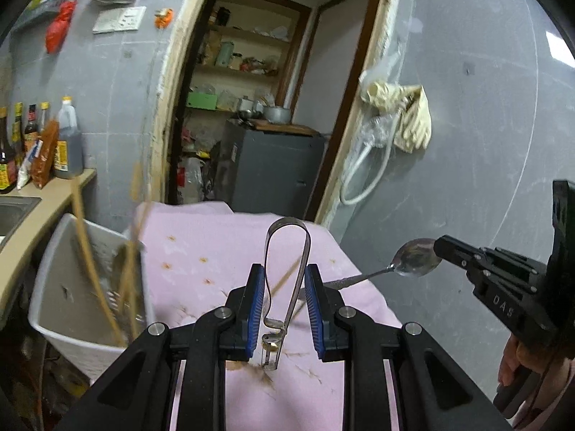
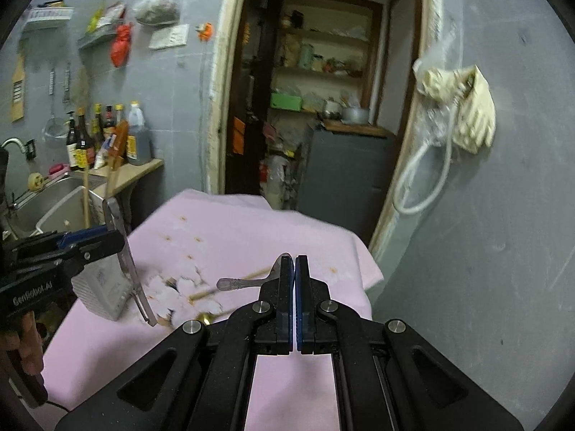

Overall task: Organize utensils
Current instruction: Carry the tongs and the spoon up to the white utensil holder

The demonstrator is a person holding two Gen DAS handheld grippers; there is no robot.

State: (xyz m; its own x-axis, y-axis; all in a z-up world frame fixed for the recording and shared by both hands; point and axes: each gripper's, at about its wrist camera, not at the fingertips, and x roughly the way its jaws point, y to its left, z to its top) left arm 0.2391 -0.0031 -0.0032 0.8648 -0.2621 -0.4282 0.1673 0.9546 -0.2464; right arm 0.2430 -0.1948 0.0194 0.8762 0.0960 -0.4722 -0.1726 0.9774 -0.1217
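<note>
My left gripper (image 1: 285, 273) is shut on a metal peeler (image 1: 287, 251) with a U-shaped handle, held above the pink cloth (image 1: 201, 251). The peeler (image 2: 124, 248) and left gripper (image 2: 107, 237) also show at the left of the right wrist view. My right gripper (image 2: 294, 264) is shut on the bowl of a metal spoon (image 2: 244, 282), handle pointing left. In the left wrist view the spoon (image 1: 413, 258) hangs from the right gripper (image 1: 442, 248). A white plastic basket (image 1: 68, 287) holds several chopsticks (image 1: 86, 244). A loose chopstick (image 2: 230, 282) lies on the cloth.
A counter (image 1: 43, 208) with sauce bottles (image 1: 68, 140) and a steel sink (image 2: 46, 208) stands at the left. An open doorway (image 1: 266, 107) to a cluttered pantry lies behind the table. Gloves (image 1: 413, 118) and a hose hang on the grey wall at right.
</note>
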